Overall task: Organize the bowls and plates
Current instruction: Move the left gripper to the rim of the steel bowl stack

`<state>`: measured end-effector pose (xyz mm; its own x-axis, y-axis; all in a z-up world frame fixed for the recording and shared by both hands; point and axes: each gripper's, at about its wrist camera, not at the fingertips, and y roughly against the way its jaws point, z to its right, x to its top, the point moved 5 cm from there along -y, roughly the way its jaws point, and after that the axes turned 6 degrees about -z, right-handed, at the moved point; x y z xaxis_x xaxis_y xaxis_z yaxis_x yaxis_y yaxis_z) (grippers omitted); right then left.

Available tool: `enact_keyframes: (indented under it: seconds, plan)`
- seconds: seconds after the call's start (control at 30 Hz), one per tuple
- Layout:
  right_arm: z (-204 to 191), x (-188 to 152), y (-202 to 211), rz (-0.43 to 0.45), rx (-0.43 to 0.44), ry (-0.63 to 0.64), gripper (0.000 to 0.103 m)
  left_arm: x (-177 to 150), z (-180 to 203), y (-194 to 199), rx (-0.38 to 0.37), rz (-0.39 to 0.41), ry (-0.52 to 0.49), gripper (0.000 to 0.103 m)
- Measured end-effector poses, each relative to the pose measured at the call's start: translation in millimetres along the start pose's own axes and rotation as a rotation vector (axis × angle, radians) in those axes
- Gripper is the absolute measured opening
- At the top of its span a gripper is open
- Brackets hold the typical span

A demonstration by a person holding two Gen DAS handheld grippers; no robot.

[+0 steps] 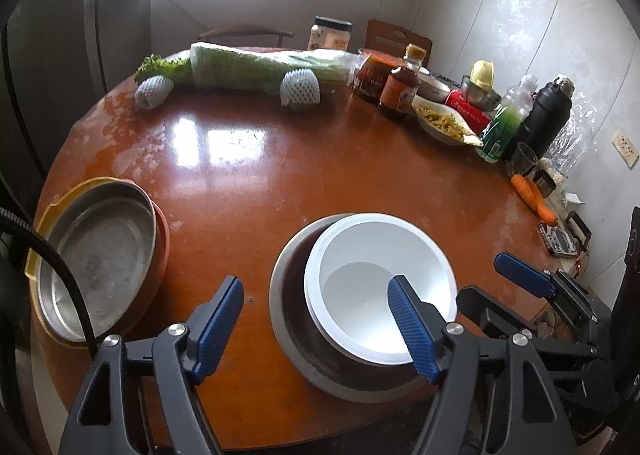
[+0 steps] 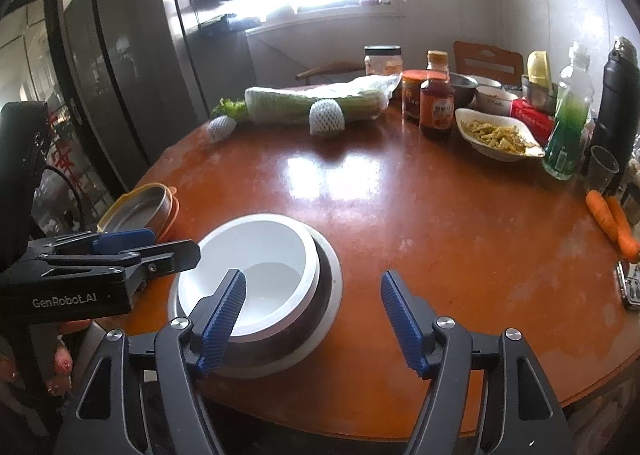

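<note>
White bowl (image 1: 380, 287) sits nested inside a steel bowl (image 1: 288, 295) near the front edge of the round wooden table (image 1: 248, 175); it leans toward one side of the steel bowl rather than sitting centred. At the table's left edge a second stack: a steel pan (image 1: 100, 255) resting in an orange plate (image 1: 162, 239), with a yellow plate (image 1: 38, 235) under both.

Left gripper (image 1: 316, 325): jaws spread, nothing pinched; one finger hangs over the white bowl's interior, the other over bare table. Right gripper (image 2: 314, 321): jaws likewise spread and empty, one finger over the white bowl, the other clear of it.

Judgement: nesting appears largely done, both stacks formed. Possibly left: centring the white bowl, or merging the two stacks. The dishes among the groceries at the far side look in use and may not count.
</note>
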<state>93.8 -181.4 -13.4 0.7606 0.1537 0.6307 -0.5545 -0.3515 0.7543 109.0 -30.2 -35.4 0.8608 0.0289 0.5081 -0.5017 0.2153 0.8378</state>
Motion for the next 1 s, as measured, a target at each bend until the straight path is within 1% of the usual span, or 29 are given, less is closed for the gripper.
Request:
enact_keyframes:
  seconds: [0.1, 0.5, 0.63, 0.73, 0.93, 1.0]
  plan:
    - [0, -2, -10, -0.023, 0.007, -0.004, 0.072, 0, -2, -10, -0.018, -0.018, 0.013, 0.074]
    - [2, -4, -43, -0.090, 0.048, -0.026, 0.073, 5, -5, -38, -0.009, -0.058, 0.025, 0.075]
    - [0, -5, -49, -0.101, 0.061, -0.021, 0.073, 6, -4, -46, -0.003, -0.071, 0.021, 0.075]
    - [-1, -5, -52, -0.105, 0.074, -0.026, 0.073, 6, -1, -50, 0.016, -0.074, 0.002, 0.075]
    - [1, -7, -55, -0.113, 0.092, -0.039, 0.073, 7, 2, -56, 0.024, -0.081, -0.008, 0.075]
    - [0, -8, -56, -0.112, 0.098, -0.037, 0.073, 8, 3, -57, 0.016, -0.085, -0.009, 0.075]
